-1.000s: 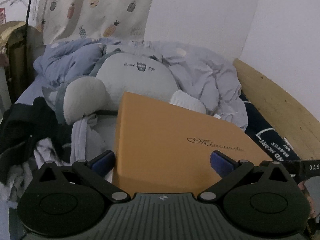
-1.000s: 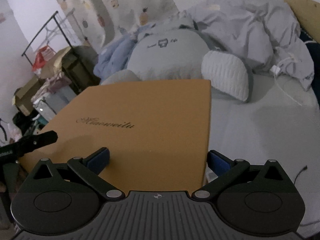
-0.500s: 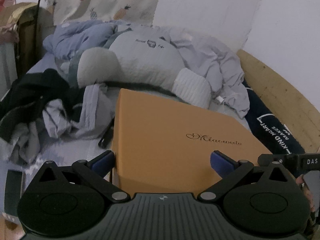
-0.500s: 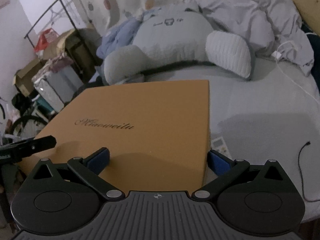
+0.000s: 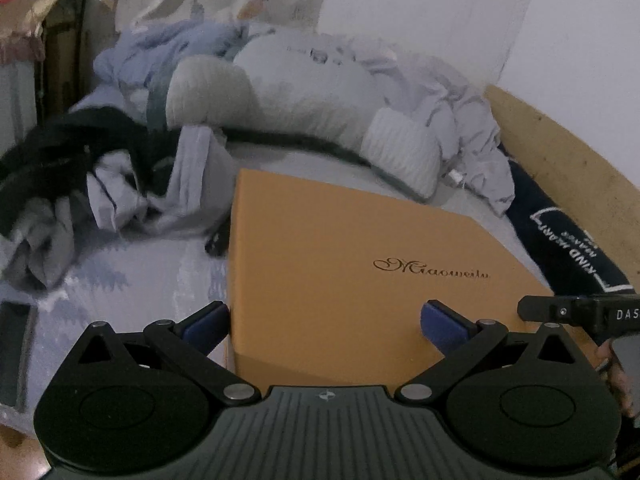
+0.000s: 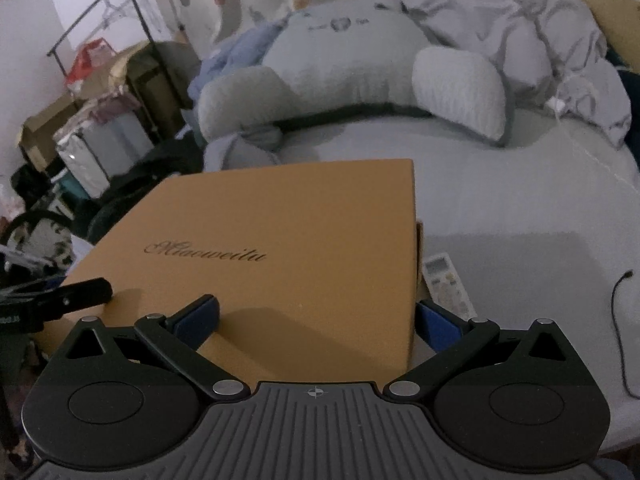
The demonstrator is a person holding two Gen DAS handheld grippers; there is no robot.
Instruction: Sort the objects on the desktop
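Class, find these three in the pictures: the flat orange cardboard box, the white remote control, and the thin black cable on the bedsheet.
flat orange cardboard box point(image 6: 280, 240), right wrist view, middle of its lid.
white remote control point(image 6: 446, 280), right wrist view, its keypad.
thin black cable point(image 6: 616, 300), right wrist view, upper stretch near its plug.

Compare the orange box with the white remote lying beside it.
The orange box is broad, plain and marked only with script lettering; the white remote is small, slim and covered in buttons with a display. The box is straddled by the right gripper; the remote lies untouched on the bed. Both are flat and rectangular.
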